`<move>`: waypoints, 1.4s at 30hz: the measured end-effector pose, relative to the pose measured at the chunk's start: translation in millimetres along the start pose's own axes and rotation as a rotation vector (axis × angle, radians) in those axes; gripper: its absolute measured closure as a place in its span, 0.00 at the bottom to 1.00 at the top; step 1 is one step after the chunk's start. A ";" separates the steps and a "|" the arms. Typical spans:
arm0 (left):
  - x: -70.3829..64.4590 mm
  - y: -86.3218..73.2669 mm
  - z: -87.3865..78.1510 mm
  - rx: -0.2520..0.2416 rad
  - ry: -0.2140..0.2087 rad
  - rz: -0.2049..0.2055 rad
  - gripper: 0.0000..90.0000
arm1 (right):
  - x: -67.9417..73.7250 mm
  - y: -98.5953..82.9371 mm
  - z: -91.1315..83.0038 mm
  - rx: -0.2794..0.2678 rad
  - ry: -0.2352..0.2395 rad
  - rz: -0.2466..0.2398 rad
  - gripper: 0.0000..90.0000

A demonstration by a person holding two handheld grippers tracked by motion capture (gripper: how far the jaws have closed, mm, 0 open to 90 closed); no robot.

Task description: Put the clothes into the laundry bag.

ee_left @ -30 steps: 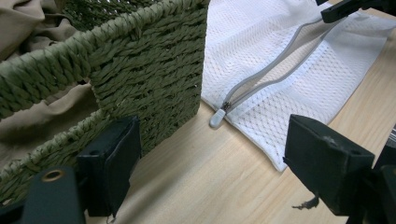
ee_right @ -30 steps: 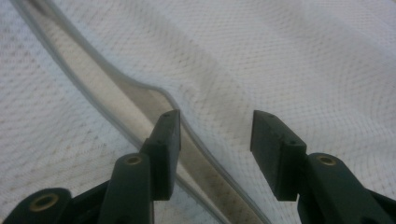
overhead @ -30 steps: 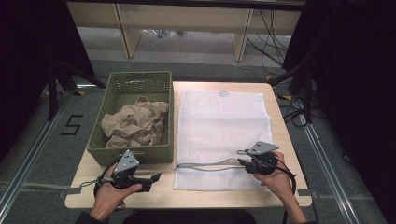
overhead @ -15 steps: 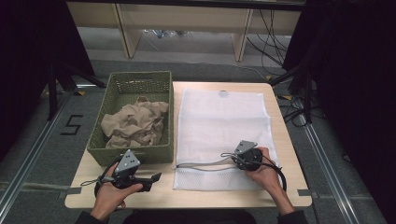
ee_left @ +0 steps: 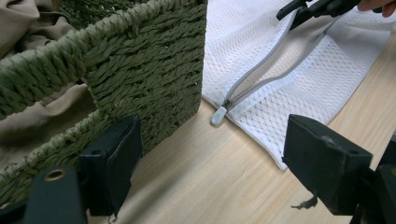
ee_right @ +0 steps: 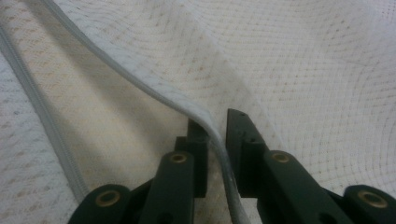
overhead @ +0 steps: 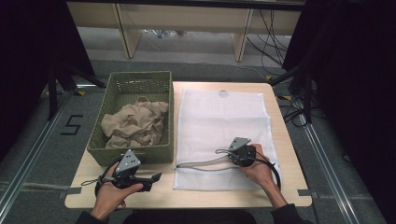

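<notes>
Since 1 second ago, the right gripper [overhead: 223, 152] has shifted toward 10 o'clock, onto the white mesh bag [overhead: 224, 126], lifting 1 zipper edge [ee_right: 154, 95]. Its jaws are clenched on that grey edge. Bag lies flat on the table [overhead: 289, 140], at 3 o'clock from the green basket [overhead: 135, 84]. Zipper pull [ee_left: 218, 115] sits at the bag's near left corner, just beside the basket. Left gripper [overhead: 154, 179] rests at 6 o'clock of the basket, jaws released, holding nothing. Beige cloth [overhead: 133, 123] lies in the basket.

high: overhead, forward-down | tool views: close, low | shared: mesh bag [overhead: 224, 135] zipper
</notes>
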State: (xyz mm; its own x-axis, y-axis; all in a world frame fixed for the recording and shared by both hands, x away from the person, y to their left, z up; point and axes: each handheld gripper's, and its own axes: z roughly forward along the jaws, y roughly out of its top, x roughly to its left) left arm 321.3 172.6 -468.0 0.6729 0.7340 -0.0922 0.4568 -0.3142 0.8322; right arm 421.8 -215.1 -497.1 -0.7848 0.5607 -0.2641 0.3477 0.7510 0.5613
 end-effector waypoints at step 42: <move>86.5 120.6 -17.7 0.061 0.193 -0.013 0.21 | -22.2 30.5 -43.7 -0.092 -0.005 0.025 0.99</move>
State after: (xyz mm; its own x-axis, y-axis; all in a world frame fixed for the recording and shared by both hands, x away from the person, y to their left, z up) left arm 424.3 208.9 -365.9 0.5453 0.8382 0.0088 0.5027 -0.3354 0.7967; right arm 427.4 -219.9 -439.8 -0.7735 0.5812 -0.2528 0.3185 0.7013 0.6378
